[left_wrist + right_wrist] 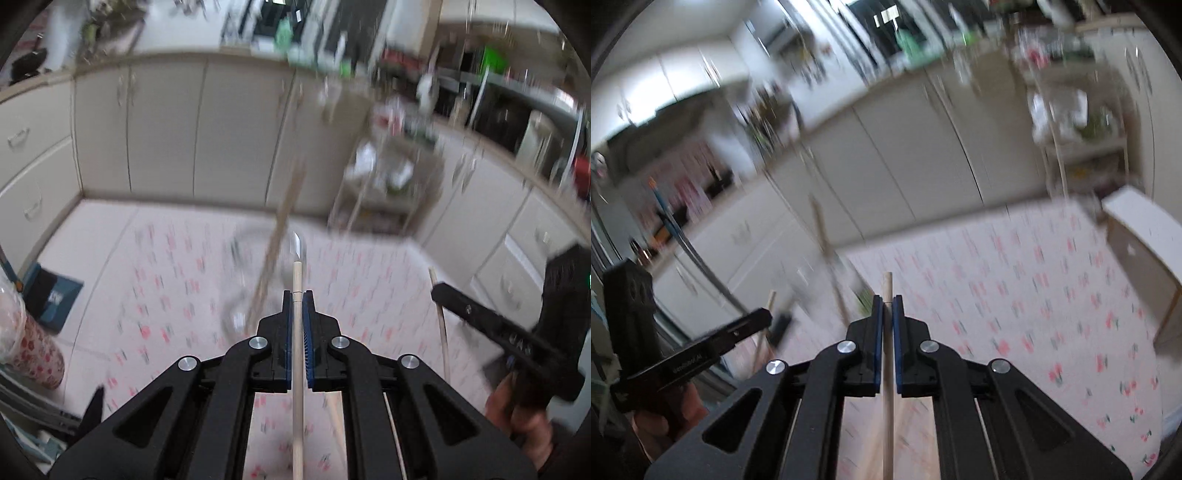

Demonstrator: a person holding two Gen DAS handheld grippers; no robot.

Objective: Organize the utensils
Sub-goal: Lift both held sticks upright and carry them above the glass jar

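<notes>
Left wrist, gripper (297, 295) pinching round wooden stick (297, 369)

My left gripper (297, 295) is showing matt black plastic arms, bright metal rivets and ribbed blue pads, pinching a pale, smooth wooden stick (297, 369) with a shiny metal tip (blurred). My right gripper (887, 299) is clamping matt bare wood (887, 406) too. The cabinets (162, 129) are looking smooth, satin cream.
</notes>
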